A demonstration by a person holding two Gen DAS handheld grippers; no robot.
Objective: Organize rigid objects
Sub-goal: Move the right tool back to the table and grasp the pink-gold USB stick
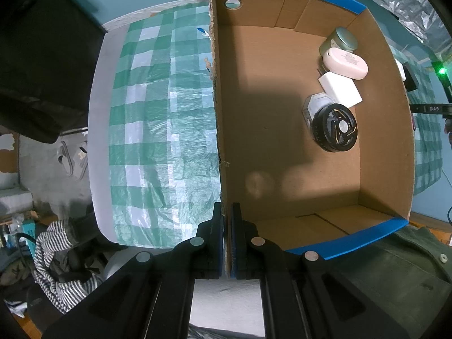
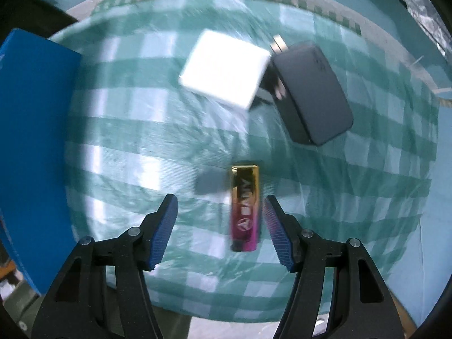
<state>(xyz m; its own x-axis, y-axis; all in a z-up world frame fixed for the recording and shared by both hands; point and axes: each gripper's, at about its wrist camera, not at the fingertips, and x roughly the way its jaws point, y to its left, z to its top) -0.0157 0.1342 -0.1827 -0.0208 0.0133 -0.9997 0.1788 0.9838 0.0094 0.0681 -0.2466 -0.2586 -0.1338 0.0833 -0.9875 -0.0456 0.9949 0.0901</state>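
My left gripper [image 1: 227,212] is shut on the left wall of an open cardboard box [image 1: 282,152] with blue outer sides; the wall's torn edge runs down between the pads. Inside, at the far right, lie a green-lidded jar [image 1: 340,41], a pale pink oval case [image 1: 346,63], a white block [image 1: 340,89], a clear case [image 1: 316,107] and a black round fan [image 1: 334,127]. My right gripper [image 2: 219,197] stands open just above the checked cloth. A gold and pink lighter [image 2: 245,206] lies between its fingers, close to the right pad and not pressed.
Beyond the lighter lie a white charger cube [image 2: 224,67] and a dark adapter [image 2: 313,93] with its prongs toward the cube. The box's blue side [image 2: 34,141] stands at the left. A striped cloth [image 1: 62,260] and a green garment [image 1: 395,271] lie off the table's edge.
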